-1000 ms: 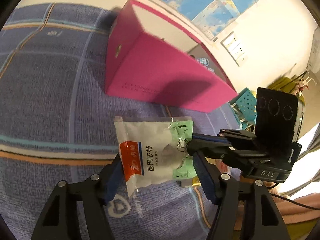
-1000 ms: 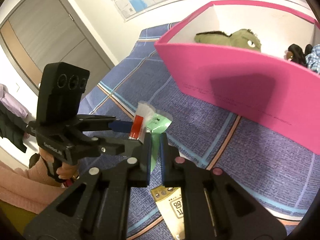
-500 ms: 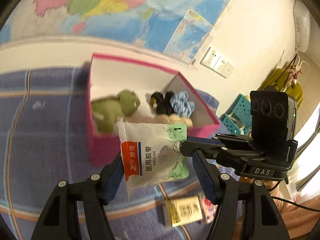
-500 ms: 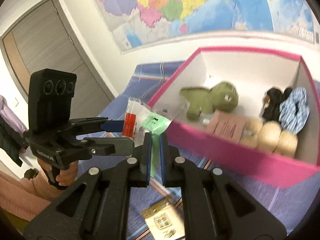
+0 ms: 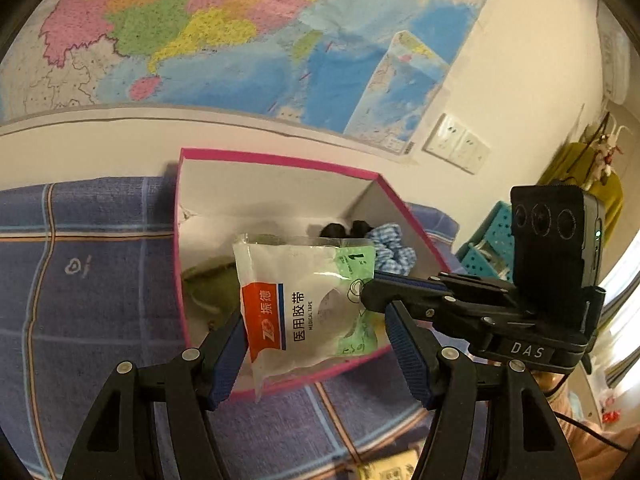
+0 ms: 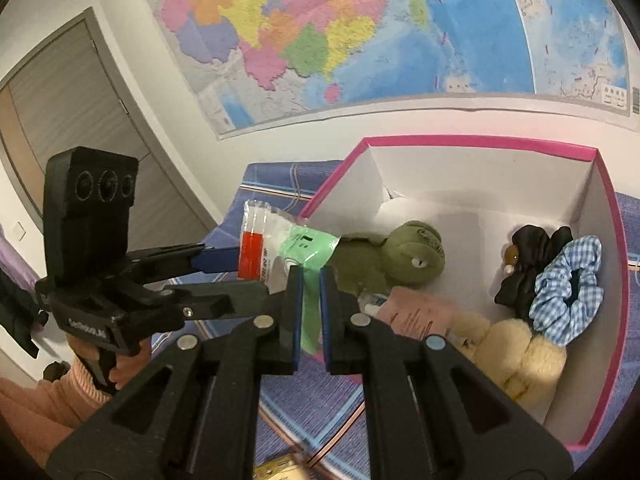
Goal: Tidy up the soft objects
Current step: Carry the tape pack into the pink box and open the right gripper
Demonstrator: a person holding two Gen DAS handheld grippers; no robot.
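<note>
One blue plaid cloth [image 5: 80,300] beneath a wall map [image 6: 360,32].

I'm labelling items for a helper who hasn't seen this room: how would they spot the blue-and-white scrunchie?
Find the pink box on the blue plaid cloth below the wall map and look inside at its right end. The scrunchie lies there against a black hair tie, above a cream plush. It alone has a blue-and-white gingham check.
</note>
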